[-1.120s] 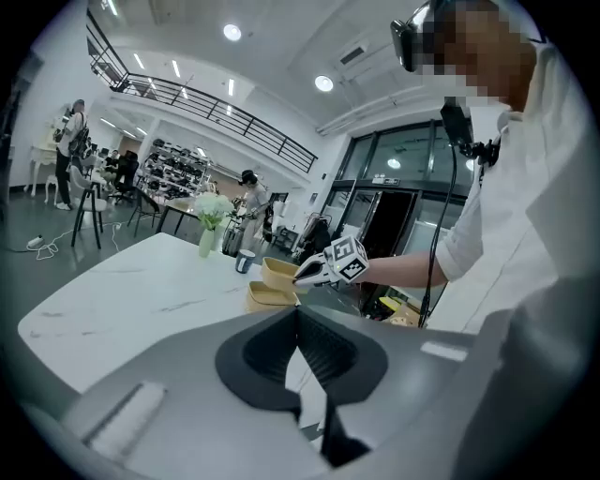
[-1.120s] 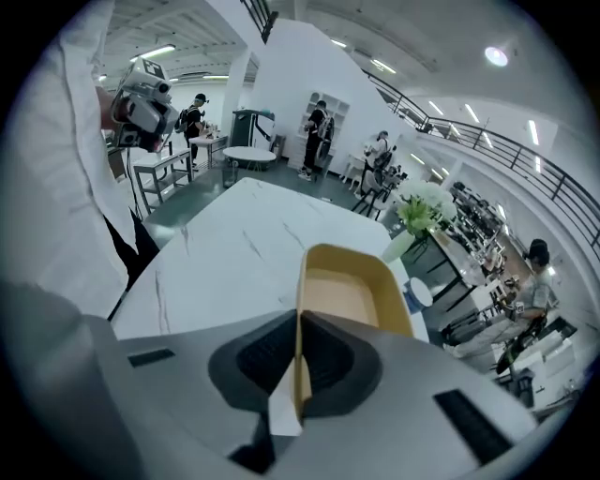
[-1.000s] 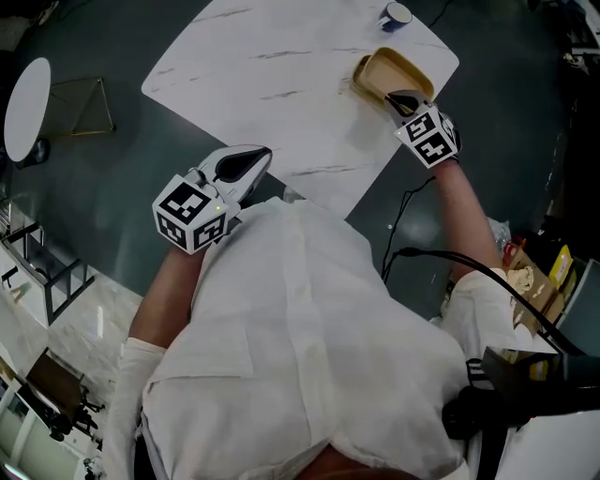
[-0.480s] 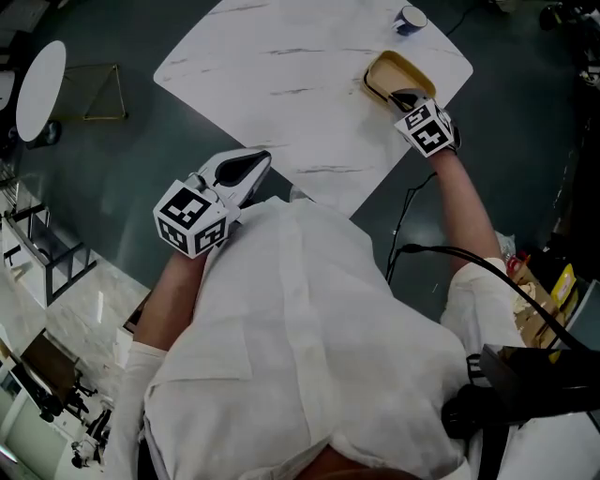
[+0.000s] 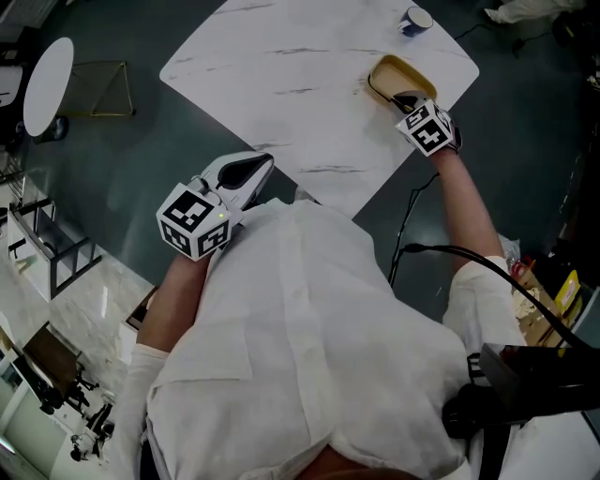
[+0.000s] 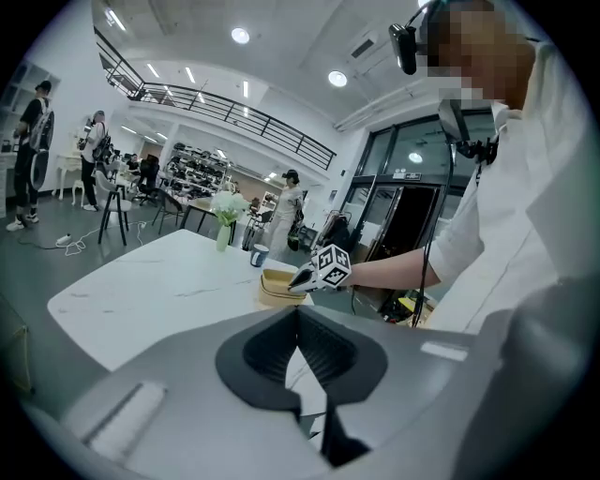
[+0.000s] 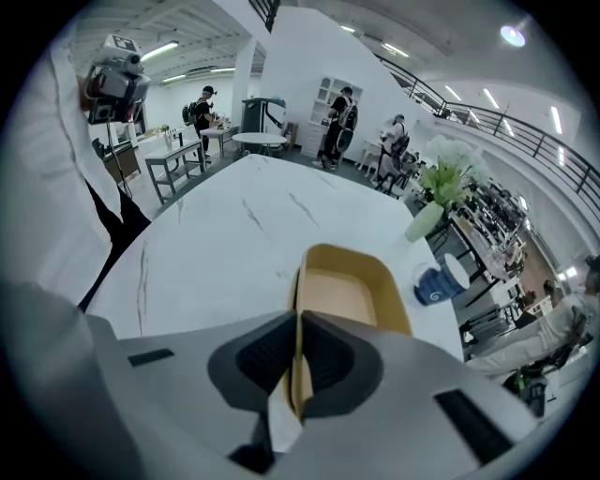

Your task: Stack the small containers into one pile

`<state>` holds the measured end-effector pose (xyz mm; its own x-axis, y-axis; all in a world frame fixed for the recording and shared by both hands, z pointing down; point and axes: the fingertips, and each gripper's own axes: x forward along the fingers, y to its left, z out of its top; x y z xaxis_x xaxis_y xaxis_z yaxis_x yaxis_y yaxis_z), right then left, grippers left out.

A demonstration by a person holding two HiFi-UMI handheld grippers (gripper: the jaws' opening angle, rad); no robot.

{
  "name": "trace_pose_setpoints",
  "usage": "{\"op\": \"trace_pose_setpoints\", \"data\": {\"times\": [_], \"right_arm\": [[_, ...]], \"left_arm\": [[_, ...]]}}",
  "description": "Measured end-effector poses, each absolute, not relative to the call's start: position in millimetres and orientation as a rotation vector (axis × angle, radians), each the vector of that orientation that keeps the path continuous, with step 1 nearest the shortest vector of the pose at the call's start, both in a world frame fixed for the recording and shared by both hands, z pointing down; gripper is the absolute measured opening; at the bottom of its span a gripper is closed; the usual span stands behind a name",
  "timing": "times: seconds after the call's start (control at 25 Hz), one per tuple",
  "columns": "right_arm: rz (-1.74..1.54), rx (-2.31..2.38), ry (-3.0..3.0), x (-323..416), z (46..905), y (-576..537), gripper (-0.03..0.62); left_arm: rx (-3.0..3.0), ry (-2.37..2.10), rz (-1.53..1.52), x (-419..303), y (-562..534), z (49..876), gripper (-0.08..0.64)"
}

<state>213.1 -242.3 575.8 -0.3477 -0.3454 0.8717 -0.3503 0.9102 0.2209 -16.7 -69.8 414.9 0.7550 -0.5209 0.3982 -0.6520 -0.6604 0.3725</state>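
Note:
A tan oblong container (image 5: 401, 73) sits near the right corner of the white marble table (image 5: 281, 84). My right gripper (image 5: 405, 97) is shut on its near rim. In the right gripper view the thin wall of the container (image 7: 352, 291) runs between the pads of the right gripper (image 7: 298, 375). From the left gripper view the container (image 6: 278, 286) shows layered rims, like nested trays, with the right gripper (image 6: 305, 278) on it. My left gripper (image 5: 246, 169) hangs off the table's near edge by the person's chest, shut with nothing in it (image 6: 300, 347).
A blue mug (image 5: 415, 21) stands at the far right corner beyond the container, with a vase of flowers (image 7: 427, 220) next to it. A round white side table (image 5: 47, 84) and a wire frame stand on the floor at left. Cables run by the right arm.
The head view has drifted, so the table sits slightly further right in frame. The right gripper keeps its hold on the container; the left gripper has barely moved.

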Motion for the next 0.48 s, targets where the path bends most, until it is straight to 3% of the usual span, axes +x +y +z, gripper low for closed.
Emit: {"op": "trace_pose_setpoints", "data": {"times": [0.28,0.48], "right_arm": [[0.024,0.464,-2.002,214,579,-237,0.021],[0.017,0.487,-2.051,216,566,-233,0.064]], "left_arm": [[2.42,-0.909,0.361,-10,-59,415,0.008],[2.397,-0.925,0.365,-7,-47,421,0.007]]}}
